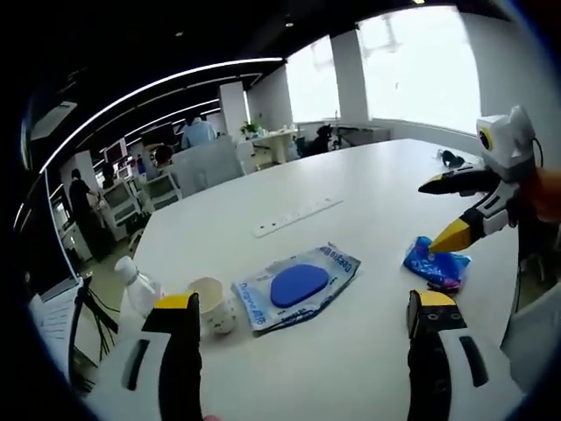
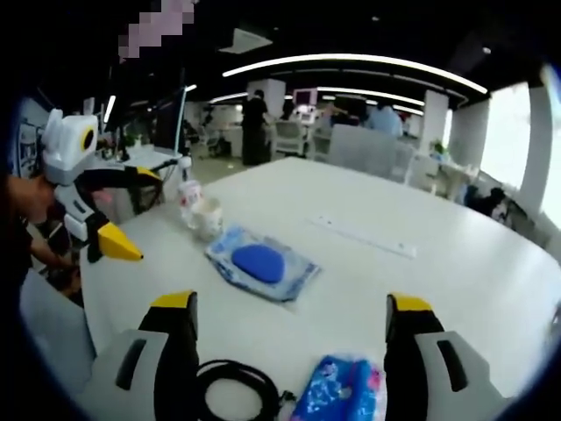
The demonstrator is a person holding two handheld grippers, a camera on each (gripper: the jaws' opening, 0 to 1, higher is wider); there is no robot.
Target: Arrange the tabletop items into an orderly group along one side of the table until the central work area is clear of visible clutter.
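in the left gripper view the left gripper (image 1: 302,320) rises from the bottom edge with its jaws wide apart and nothing between them, over bare white table (image 1: 368,219). just above the gap, at centre frame, lies a clear pouch with a blue oval inside (image 1: 298,285); to its left a small paper cup (image 1: 213,304) sits beside a plastic bottle (image 1: 138,285), both close to the table's near left edge, where the floor drops away. a white power strip (image 1: 296,217) lies higher up, well apart from the pouch, with open tabletop all round it and a broad clear stretch running to the upper right toward the windows. at the right edge the right gripper (image 1: 438,215) comes in, its jaws parted, the lower yellow tip touching or just over a blue snack packet (image 1: 436,263). in the right gripper view the right gripper (image 2: 289,329) also stands open, holding nothing; the blue snack packet (image 2: 342,390) lies at the bottom edge between its jaws, beside a coiled black cable (image 2: 237,386) at lower left. the pouch (image 2: 260,263) sits mid-frame, the cup (image 2: 208,215) and bottle (image 2: 188,197) above-left of it near the table's rounded edge, the power strip (image 2: 364,235) to the right. the left gripper (image 2: 131,215) enters from the left edge, jaws apart. the right half of the table (image 2: 456,272) is open.
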